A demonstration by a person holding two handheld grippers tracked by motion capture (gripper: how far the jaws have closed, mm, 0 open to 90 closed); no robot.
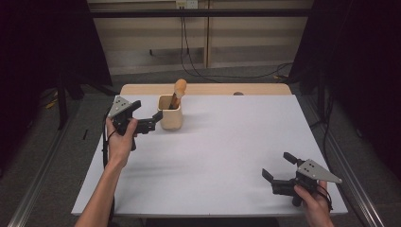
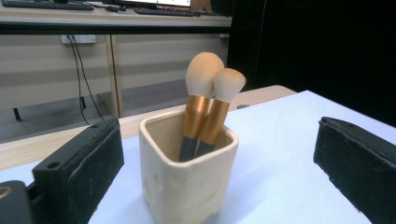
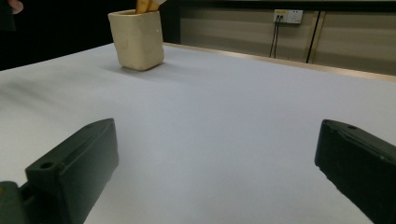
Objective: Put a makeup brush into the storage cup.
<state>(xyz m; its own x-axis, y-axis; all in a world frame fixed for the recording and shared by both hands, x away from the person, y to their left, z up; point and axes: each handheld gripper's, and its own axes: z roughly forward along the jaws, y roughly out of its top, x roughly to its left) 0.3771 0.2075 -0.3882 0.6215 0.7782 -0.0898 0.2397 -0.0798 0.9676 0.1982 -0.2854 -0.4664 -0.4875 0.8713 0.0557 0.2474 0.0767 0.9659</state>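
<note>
A cream square cup (image 1: 170, 112) stands near the table's far left, and it appears again up close (image 2: 187, 172) and far off (image 3: 137, 39). Two makeup brushes (image 2: 208, 107) with gold ferrules and tan heads lean in it, heads up (image 1: 178, 91). My left gripper (image 1: 147, 113) hovers just left of the cup, open, jaws on either side of the cup (image 2: 219, 168) without touching it. My right gripper (image 1: 278, 166) is open near the front right corner, nothing between its jaws (image 3: 217, 163).
The white table top (image 1: 222, 146) lies on a wooden table whose far edge (image 1: 208, 89) shows beyond it. Cables (image 1: 189, 56) hang from a wall socket behind. Dark curtains flank both sides.
</note>
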